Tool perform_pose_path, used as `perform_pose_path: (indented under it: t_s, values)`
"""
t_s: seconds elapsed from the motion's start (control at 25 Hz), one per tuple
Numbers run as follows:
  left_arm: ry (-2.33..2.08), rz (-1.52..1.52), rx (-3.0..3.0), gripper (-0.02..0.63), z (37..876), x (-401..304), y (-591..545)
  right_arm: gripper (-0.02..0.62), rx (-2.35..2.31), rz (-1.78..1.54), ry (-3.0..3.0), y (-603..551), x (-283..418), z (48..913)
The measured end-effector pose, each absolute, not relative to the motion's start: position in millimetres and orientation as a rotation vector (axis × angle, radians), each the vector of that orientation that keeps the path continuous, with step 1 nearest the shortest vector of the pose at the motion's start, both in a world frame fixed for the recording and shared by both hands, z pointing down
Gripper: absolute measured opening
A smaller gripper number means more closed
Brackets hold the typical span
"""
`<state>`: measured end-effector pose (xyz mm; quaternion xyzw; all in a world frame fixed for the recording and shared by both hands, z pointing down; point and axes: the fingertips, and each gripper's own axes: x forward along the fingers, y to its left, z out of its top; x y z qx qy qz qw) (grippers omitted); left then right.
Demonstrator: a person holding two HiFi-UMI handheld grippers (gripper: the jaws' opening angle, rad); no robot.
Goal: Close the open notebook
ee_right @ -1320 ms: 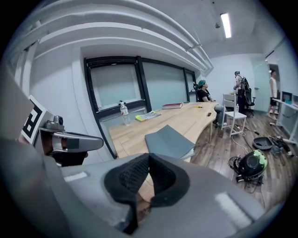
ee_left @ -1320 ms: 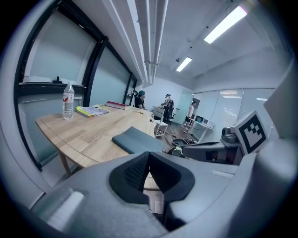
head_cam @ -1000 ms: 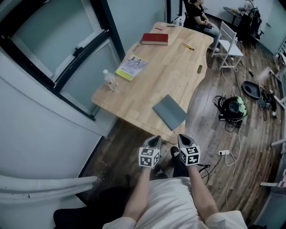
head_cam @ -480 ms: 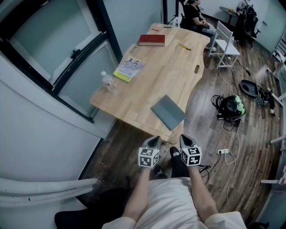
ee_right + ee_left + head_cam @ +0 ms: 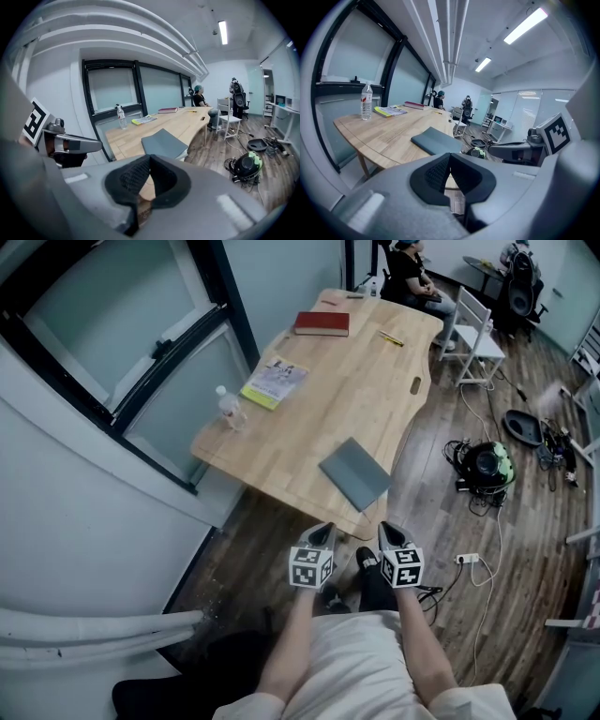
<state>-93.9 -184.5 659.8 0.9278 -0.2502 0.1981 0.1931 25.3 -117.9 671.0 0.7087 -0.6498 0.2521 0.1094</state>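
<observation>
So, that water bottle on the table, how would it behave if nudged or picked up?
The water bottle stands upright, tall and narrow, so a push high up would probably tip it. It looks like clear thin plastic, so likely light and slightly squashy. Being round, it may roll once down, and it stands near the table edge.

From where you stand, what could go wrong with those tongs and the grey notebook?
The grey notebook lies near the table edge, so a clumsy push might slide it off. The left tongs and right tongs are shut and short of the table. The power strip and its cable on the floor could catch a foot.
</observation>
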Motion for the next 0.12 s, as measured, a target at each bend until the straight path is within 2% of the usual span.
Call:
perform_pose_path:
  t_s: [0.12]
  values:
    - [-0.692,0.559,2.605,0.008,662.1,-92.6,-183.1,0.0,2.086,0.745,-1.916,-118.4,26.4,672.0]
